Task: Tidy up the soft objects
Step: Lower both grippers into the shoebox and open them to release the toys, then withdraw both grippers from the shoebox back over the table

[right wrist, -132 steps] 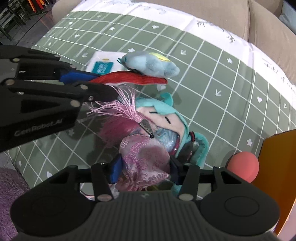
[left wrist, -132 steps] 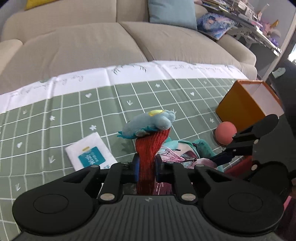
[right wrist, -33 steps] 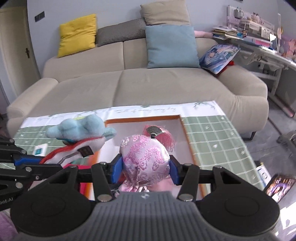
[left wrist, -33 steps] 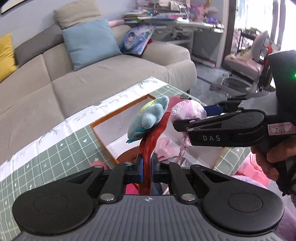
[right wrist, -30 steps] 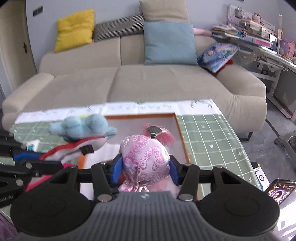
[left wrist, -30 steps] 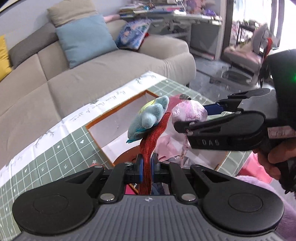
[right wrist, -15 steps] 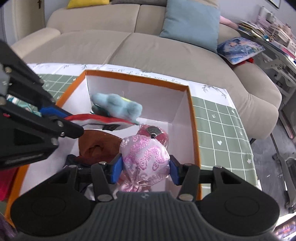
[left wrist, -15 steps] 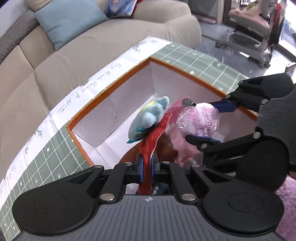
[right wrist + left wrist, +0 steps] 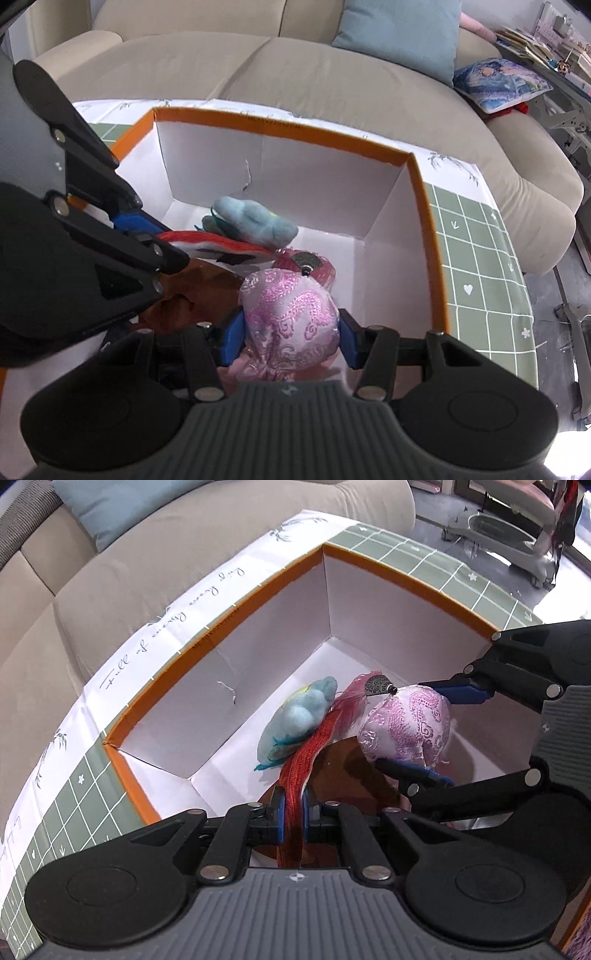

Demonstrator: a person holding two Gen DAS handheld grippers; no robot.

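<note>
Hanging inside the orange-rimmed white box, two soft toys are both held in mid-air above its floor. The left hand-held gripper is clamped narrow on the red knitted strip of a light-blue plush, which sticks out forward toward the box's far corner. The right hand-held gripper squeezes a pink brocade pouch between its blue pads; the pouch's metal charm and pink tassel touch the blue plush's side. Both toys sit just beside each other, pouch to the right of the plush. Below them on the box bottom lies a brown soft item, partly hidden, with something dark beside it, too covered to tell. The box stands on a counter with a green checked cloth with a white lettered border. Beige sofa just behind, blue cushion on it.
</note>
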